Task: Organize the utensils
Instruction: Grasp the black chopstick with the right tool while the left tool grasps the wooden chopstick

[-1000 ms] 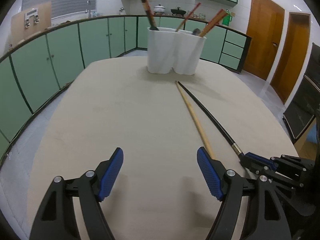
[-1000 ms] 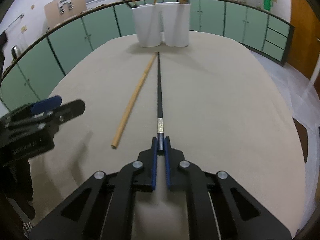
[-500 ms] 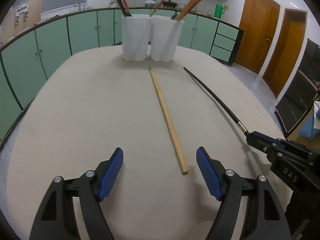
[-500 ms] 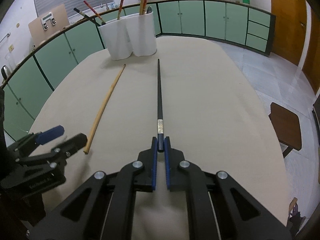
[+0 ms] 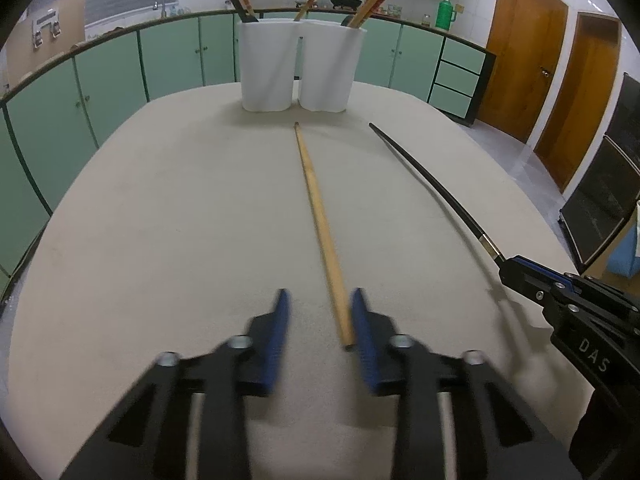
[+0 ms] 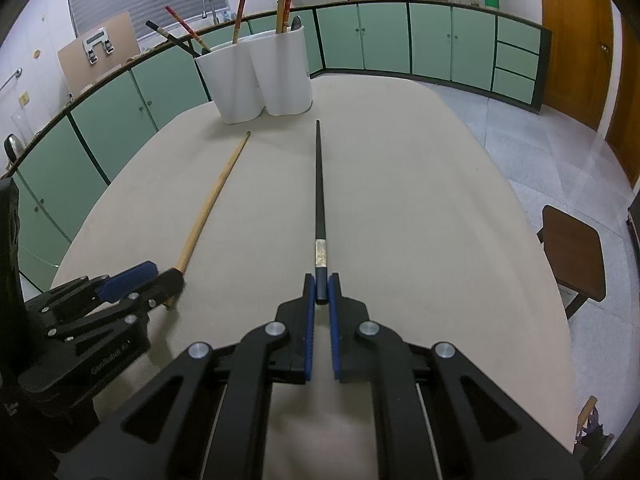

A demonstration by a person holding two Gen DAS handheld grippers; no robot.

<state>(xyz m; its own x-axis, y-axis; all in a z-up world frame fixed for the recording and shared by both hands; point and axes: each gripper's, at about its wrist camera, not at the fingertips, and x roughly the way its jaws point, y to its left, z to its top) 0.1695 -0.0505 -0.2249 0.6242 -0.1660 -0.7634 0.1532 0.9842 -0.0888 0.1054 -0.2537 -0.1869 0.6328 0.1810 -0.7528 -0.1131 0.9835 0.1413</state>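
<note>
Chopsticks lay on a pale beige desk [image 5: 160, 220]: a long wooden chopstick [image 5: 320, 216] of light tan, and a slim black chopstick [image 6: 319, 184] with a small metallic band near its thick end. Both pointed toward a white two-compartment utensil holder [image 5: 298, 68] at the far end of the desk, which held several more red and wooden chopsticks upright or leaning.

The left gripper [image 5: 318, 320], blurred in its own view, had just been closing its blue-padded jaws around the near end of the wooden chopstick. That end lay between the pads, close against the right-hand one, with a clear gap to the other, so the pads did not yet press on it.

The right gripper [image 6: 321, 292] was closed tightly on the thick end of the black chopstick, which ran straight ahead of it toward the holder. The two chopsticks lay apart, not touching.
</note>
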